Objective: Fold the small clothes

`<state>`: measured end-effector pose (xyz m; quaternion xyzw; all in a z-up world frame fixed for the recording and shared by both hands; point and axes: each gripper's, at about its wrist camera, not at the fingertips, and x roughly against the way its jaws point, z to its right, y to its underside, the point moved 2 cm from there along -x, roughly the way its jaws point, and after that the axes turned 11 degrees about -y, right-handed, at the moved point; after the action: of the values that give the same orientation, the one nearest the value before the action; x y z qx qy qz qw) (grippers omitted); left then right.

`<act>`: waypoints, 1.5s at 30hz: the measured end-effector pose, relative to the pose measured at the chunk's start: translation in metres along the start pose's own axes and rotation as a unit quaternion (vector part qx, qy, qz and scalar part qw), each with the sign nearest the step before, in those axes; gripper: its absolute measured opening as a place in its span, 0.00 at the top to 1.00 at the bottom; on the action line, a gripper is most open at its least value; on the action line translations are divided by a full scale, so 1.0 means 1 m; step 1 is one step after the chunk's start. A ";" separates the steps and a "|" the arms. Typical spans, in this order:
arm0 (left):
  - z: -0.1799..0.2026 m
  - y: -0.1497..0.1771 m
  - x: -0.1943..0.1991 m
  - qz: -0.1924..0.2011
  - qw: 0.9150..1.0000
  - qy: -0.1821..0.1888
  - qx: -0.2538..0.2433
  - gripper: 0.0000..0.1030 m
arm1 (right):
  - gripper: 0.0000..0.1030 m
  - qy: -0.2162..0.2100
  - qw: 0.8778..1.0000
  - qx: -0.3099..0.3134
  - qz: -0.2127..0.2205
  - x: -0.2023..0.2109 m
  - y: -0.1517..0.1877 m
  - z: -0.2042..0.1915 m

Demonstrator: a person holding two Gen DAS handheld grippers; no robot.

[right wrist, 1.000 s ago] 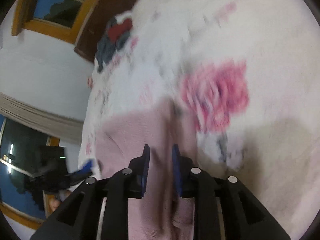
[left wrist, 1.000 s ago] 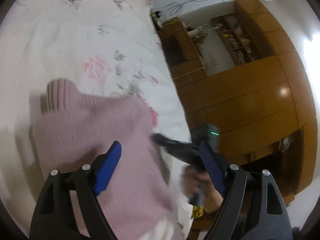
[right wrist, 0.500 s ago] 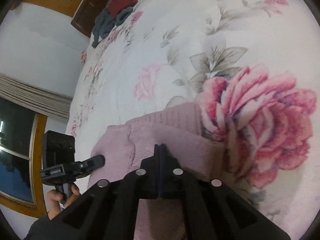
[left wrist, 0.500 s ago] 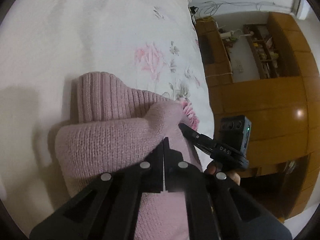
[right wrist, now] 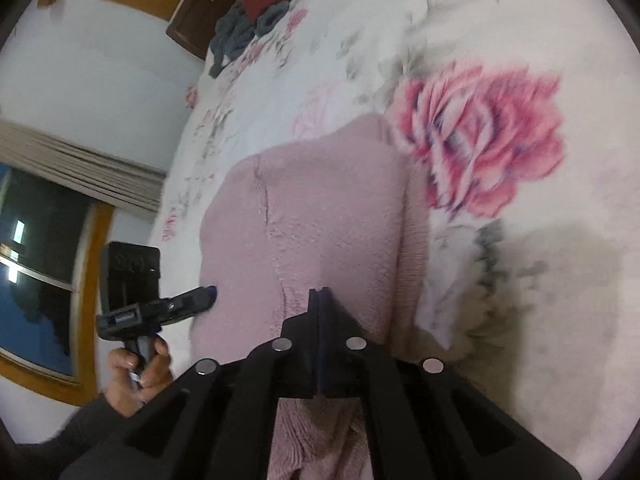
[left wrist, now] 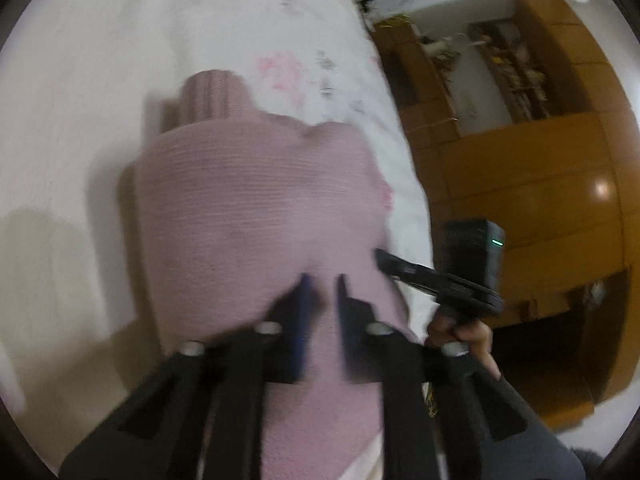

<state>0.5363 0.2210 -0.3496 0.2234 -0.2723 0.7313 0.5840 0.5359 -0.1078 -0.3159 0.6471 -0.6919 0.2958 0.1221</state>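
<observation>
Right claw (right wrist: 319,294) clamped on pink sweater (right wrist: 320,216); left claw (left wrist: 322,280) ajar

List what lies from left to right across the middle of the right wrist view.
Window → left gripper in a hand → pink sweater → large pink rose print on the bedspread.

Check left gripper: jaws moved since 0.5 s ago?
Yes. The left gripper was fully shut then; now a narrow gap shows between its blue pads, with the pink sweater visible through it. The right gripper stays shut.
</observation>
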 end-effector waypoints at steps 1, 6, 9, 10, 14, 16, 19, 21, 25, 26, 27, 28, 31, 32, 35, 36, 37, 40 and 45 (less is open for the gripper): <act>0.004 0.001 0.008 0.006 1.000 0.007 -0.003 0.75 | 1.00 0.000 1.000 -0.003 0.008 0.008 0.003 -0.006; 0.023 0.026 0.021 0.002 0.998 -0.008 -0.055 0.53 | 0.99 -0.049 0.997 0.044 -0.045 0.012 0.044 -0.038; 0.018 0.025 0.008 -0.007 0.999 -0.017 -0.043 0.63 | 1.00 0.013 0.997 0.039 -0.061 0.001 0.061 -0.009; 0.018 0.023 0.011 -0.005 0.999 -0.017 -0.033 0.63 | 1.00 0.015 0.998 0.035 -0.052 0.005 0.061 -0.009; 0.027 0.029 0.021 -0.006 0.999 -0.007 -0.031 0.49 | 0.98 -0.027 0.998 0.047 -0.022 0.032 0.077 -0.046; 0.030 0.040 0.021 -0.011 0.999 -0.016 -0.039 0.48 | 0.98 -0.018 0.997 0.063 -0.038 0.024 0.085 -0.053; 0.018 0.058 0.020 -0.019 0.999 -0.031 -0.017 0.48 | 1.00 0.052 0.994 0.044 -0.085 0.005 0.102 -0.022; 0.022 0.072 0.033 -0.015 0.999 -0.029 -0.020 0.36 | 0.98 0.031 0.997 0.023 -0.072 0.015 0.101 -0.017; 0.018 0.091 0.058 0.009 0.998 -0.046 -0.037 0.08 | 0.22 -0.029 0.999 -0.014 0.010 0.064 0.069 -0.025; 0.010 0.096 0.064 0.012 0.998 -0.054 -0.032 0.08 | 0.18 -0.033 0.999 -0.028 0.031 0.074 0.058 -0.021; 0.003 0.097 0.066 0.017 0.998 -0.057 -0.024 0.08 | 0.18 -0.053 0.997 -0.050 0.039 0.079 0.045 -0.013; -0.004 0.096 0.067 0.021 0.998 -0.058 -0.015 0.08 | 0.17 -0.072 0.994 -0.072 0.038 0.080 0.032 -0.004; -0.023 0.101 0.069 0.019 0.998 -0.056 0.008 0.08 | 0.15 -0.091 0.989 -0.111 0.032 0.066 -0.001 0.019; -0.026 0.100 0.067 0.017 0.998 -0.054 0.012 0.08 | 0.15 -0.090 0.989 -0.118 0.024 0.055 -0.012 0.025; -0.037 0.100 0.061 0.016 0.999 -0.041 0.018 0.08 | 0.15 -0.086 0.989 -0.117 0.003 0.023 -0.023 0.026; -0.039 0.097 0.057 0.015 0.999 -0.034 0.020 0.08 | 0.15 -0.077 0.990 -0.114 -0.009 0.014 -0.027 0.028; -0.041 0.095 0.054 0.014 0.999 -0.026 0.023 0.08 | 0.15 -0.069 0.991 -0.110 -0.018 0.020 -0.024 0.039; -0.047 0.094 0.038 0.003 0.999 0.000 0.032 0.08 | 0.16 -0.047 0.993 -0.104 -0.042 0.000 -0.030 0.047; -0.045 0.091 0.018 -0.009 0.999 0.032 0.032 0.08 | 0.16 -0.067 0.992 -0.097 -0.054 -0.021 -0.037 0.042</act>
<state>0.4437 0.2485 -0.3849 0.2208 -0.2285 0.7413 0.5912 0.5837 -0.1142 -0.3514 0.6872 -0.6879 0.1762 0.1529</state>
